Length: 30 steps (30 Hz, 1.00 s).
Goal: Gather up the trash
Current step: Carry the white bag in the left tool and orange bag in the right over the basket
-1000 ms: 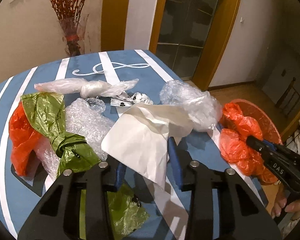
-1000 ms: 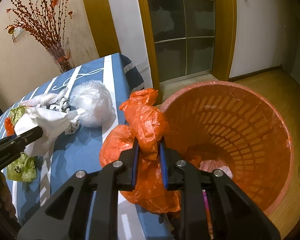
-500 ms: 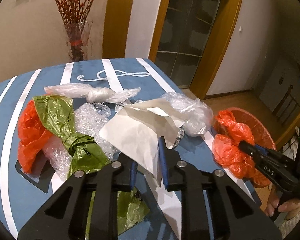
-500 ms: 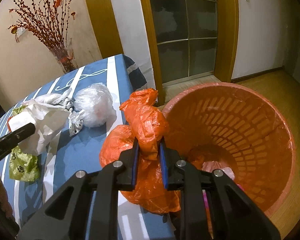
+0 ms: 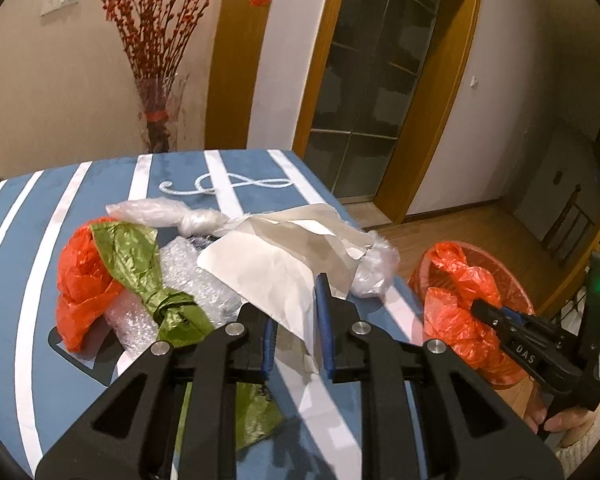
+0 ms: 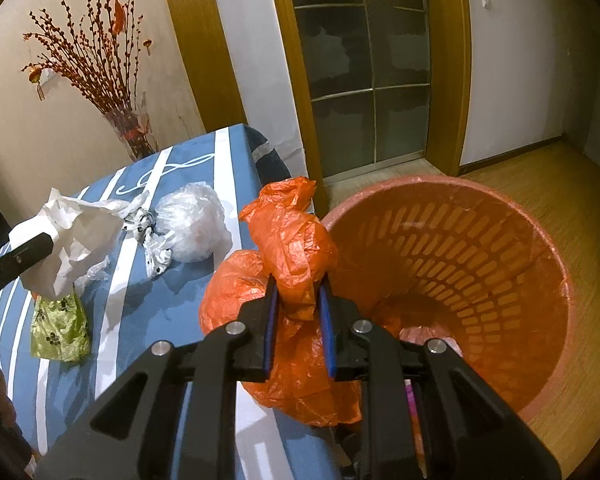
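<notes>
My left gripper (image 5: 296,316) is shut on a crumpled white paper sheet (image 5: 276,256) and holds it lifted above the blue striped table (image 5: 100,184); the paper also shows in the right wrist view (image 6: 76,236). My right gripper (image 6: 298,312) is shut on an orange plastic bag (image 6: 292,248), held at the table edge beside the orange slatted trash basket (image 6: 480,240). In the left wrist view the right gripper (image 5: 480,310) holds that bag (image 5: 456,292) in front of the basket (image 5: 512,276).
On the table lie another orange bag (image 5: 84,280), a green bag (image 5: 140,264), bubble wrap (image 5: 196,276), a twisted clear bag (image 5: 160,212) and a clear plastic ball (image 6: 192,228). A vase of red branches (image 5: 156,120) stands behind. The basket holds some trash.
My left gripper has closed on the white paper and lifted it off the pile. My right gripper still holds the orange bag, almost unmoved by the basket.
</notes>
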Each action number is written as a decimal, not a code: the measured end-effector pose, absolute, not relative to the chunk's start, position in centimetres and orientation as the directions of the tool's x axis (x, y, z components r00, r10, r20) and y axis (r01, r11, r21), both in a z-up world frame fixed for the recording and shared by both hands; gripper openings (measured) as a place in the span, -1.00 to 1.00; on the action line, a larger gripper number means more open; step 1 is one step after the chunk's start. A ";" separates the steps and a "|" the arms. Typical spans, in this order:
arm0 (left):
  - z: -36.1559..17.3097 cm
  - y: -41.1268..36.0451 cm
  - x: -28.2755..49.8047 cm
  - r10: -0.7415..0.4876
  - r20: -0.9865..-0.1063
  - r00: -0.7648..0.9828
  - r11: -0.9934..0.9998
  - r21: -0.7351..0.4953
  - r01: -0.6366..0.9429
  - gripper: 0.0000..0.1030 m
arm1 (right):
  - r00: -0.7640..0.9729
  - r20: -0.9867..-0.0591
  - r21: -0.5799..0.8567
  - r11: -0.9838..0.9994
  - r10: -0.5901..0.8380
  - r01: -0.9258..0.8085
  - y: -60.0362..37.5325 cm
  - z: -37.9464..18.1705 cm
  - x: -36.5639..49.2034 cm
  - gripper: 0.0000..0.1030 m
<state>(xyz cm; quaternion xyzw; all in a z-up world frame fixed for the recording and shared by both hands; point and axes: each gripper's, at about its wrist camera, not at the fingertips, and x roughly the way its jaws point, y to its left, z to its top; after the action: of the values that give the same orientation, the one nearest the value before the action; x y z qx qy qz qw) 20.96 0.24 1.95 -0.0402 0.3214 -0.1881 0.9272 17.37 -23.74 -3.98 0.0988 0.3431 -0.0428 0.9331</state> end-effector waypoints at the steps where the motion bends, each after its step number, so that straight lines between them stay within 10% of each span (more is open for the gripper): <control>1: 2.2 0.0 20.8 -0.380 -0.575 0.724 0.924 -0.196 0.329 -0.66 | 0.764 -0.644 0.153 0.977 -0.016 0.150 -23.9 -3.8 17.2 -0.62; 30: 2.4 -18.0 18.7 -0.605 -0.543 0.582 0.771 -0.219 0.598 -0.66 | 0.792 -0.567 0.182 0.904 -0.225 0.387 -36.6 -1.6 10.5 -0.62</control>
<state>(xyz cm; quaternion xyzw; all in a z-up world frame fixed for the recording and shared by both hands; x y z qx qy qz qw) 18.68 -17.95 2.39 -0.0061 0.3076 -0.3382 0.8894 10.51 -36.55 -1.62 0.1458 0.2777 -0.1637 0.9353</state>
